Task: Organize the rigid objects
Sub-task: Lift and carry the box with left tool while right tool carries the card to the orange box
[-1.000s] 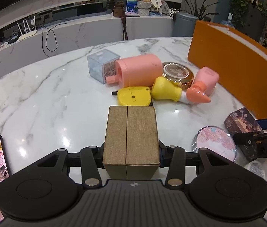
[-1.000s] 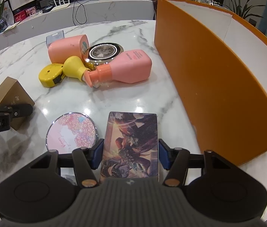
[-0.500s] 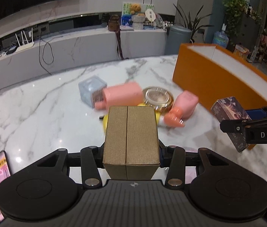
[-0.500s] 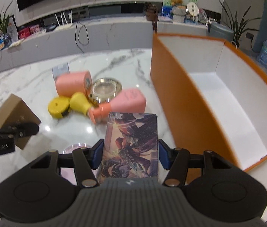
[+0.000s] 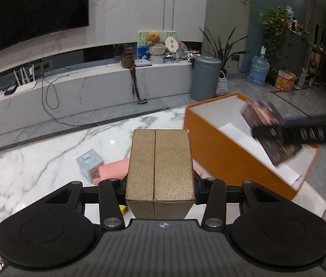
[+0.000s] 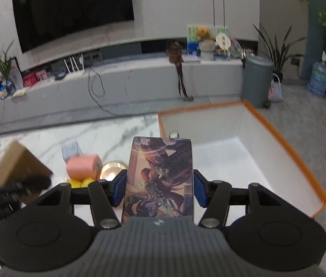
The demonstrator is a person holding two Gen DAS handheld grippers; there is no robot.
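A: Quick check. What have you got in each hand?

B: Your left gripper (image 5: pixel 160 184) has its fingers clamped on the sides of the brown cardboard box (image 5: pixel 160 165), held up off the worktop (image 5: pixel 36 161). Your right gripper (image 6: pixel 159 184) has its fingers closed on the illustrated card box (image 6: pixel 159 177), flat face up.

A: Why so high?

B: Prob. to clear the wall of the orange bin (image 6: pixel 289 152). It sits at the worktop's right edge, w/ tall sides, so you can't slide anything in; you go over the rim.

A: And the card box is where, exactly?

B: From the left view it's tilted over the bin's open top, above the white floor, not set down yet. The brown box hangs over the middle of the worktop, beside the bin's left wall.

A: What's left on the worktop?

B: A pink cylinder (image 6: pixel 83 169), a clear blue cube (image 5: pixel 90 162), a round gold tin (image 6: pixel 113 170) and sthg yellow (image 6: pixel 81 182), clustered mid-worktop.

A: Why the side grip?

B: Flat parallel faces. Rigid boxes won't squash, so the grip looks steady.
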